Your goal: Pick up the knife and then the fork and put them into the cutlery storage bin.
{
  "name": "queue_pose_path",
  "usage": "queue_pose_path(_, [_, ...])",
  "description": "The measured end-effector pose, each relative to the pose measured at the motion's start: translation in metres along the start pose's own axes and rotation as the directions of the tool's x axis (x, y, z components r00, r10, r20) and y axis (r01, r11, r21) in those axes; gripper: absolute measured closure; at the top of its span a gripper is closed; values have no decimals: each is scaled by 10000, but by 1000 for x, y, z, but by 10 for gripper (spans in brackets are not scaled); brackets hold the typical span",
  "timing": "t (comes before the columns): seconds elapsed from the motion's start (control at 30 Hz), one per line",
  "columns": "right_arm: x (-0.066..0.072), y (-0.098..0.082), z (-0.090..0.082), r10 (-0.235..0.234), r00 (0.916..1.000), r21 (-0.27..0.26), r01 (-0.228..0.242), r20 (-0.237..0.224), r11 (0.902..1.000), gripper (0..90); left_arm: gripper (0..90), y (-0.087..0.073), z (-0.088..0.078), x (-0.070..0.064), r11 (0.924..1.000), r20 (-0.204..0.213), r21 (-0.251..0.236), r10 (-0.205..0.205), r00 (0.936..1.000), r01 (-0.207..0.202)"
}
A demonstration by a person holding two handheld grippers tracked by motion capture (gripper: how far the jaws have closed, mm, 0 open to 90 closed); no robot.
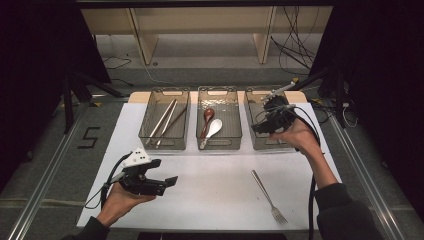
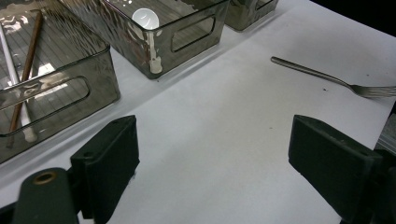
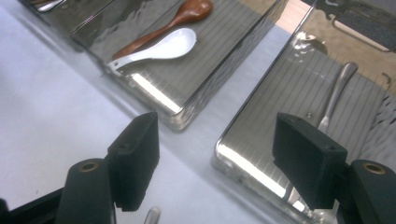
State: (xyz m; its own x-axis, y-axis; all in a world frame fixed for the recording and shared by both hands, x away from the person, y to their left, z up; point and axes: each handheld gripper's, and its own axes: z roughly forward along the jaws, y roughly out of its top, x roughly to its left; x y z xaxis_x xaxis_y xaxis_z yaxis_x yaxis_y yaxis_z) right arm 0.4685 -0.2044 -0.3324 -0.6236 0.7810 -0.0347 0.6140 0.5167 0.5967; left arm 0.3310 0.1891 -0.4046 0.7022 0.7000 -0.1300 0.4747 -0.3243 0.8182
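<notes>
Steel fork lies in the right bin, right gripper jaws apart over it, prob. empty; second fork waits on the table; left gripper jaws apart, idle; risk: hasty reach skids it off the paper.

Looks like a lab recording setup, not a kitchen. Table under a white sheet, black curtains both sides, loose cables on the floor past its far edge. Floor rails flank it, with a taped "5" by its left edge.
</notes>
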Motion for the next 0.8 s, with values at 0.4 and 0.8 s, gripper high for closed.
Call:
queue_pose_path(0.4, [31, -41, -6, -358, 9975, -15, 358, -617, 9994, 314, 155, -1, -1, 3, 9999, -122, -58, -98, 9999, 97])
queue_pose_path(0.8, [50, -64, 1, -470, 9932, 227, 497, -1066, 9985, 295, 155, -1, -3, 3, 9997, -239, -202, -103, 9997, 98])
